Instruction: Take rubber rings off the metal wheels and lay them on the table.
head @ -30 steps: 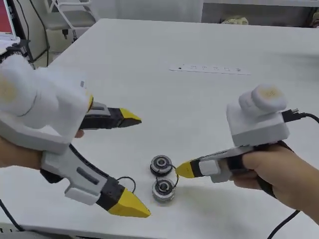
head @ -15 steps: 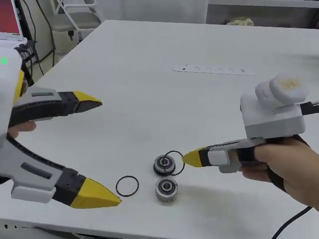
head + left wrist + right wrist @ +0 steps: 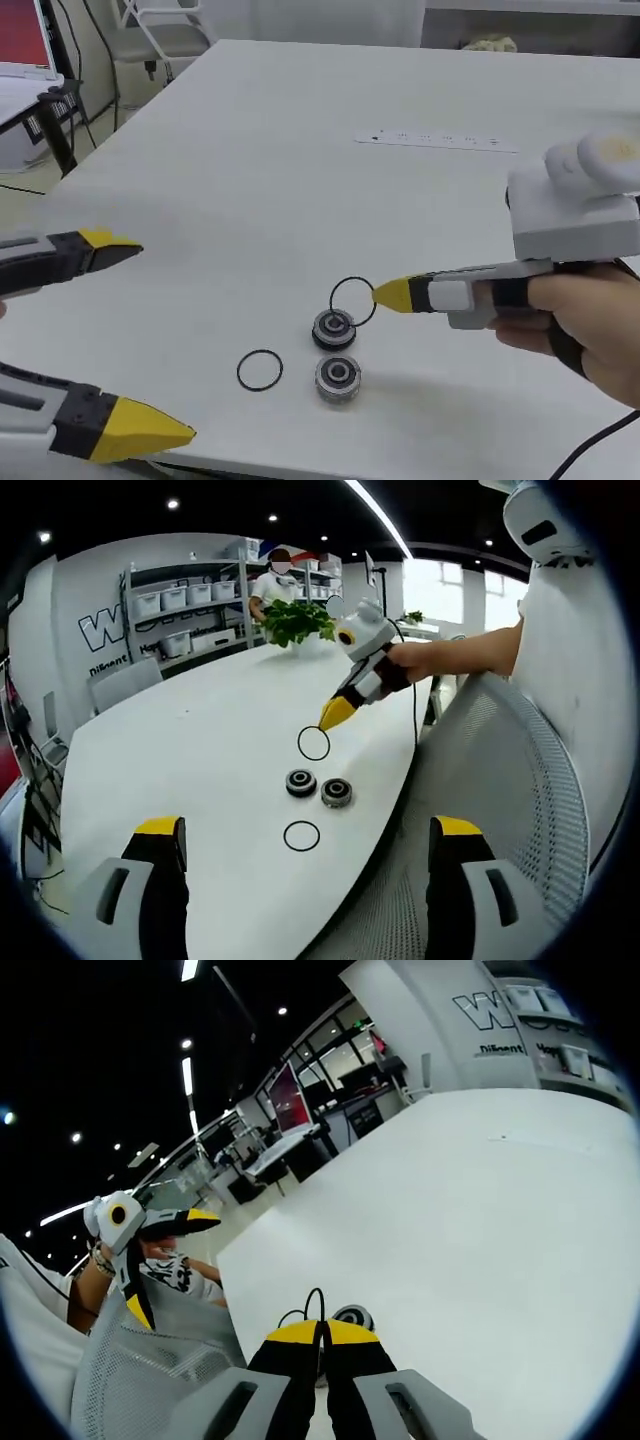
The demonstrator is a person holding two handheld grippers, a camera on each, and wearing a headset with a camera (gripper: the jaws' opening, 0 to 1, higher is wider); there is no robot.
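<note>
Two metal wheels lie near the table's front edge, the far wheel (image 3: 334, 328) (image 3: 301, 782) and the near wheel (image 3: 338, 377) (image 3: 336, 792). One black rubber ring (image 3: 260, 370) (image 3: 302, 835) lies flat on the table left of them. My right gripper (image 3: 385, 294) (image 3: 322, 1332) is shut on a second ring (image 3: 352, 300) (image 3: 313, 743), which hangs from its tip just above and behind the far wheel (image 3: 352, 1315). My left gripper (image 3: 166, 340) (image 3: 308, 825) is wide open at the left, away from the wheels, with nothing between its fingers.
A white power strip (image 3: 435, 140) lies far back on the table (image 3: 300, 150). The front table edge runs just below the near wheel. A mesh chair back (image 3: 500, 780) stands by that edge. A person stands at the far end.
My right gripper has risen and drawn back right with a ring pulled off the far wheel. My left gripper has moved off left, leaving a ring on the table.
</note>
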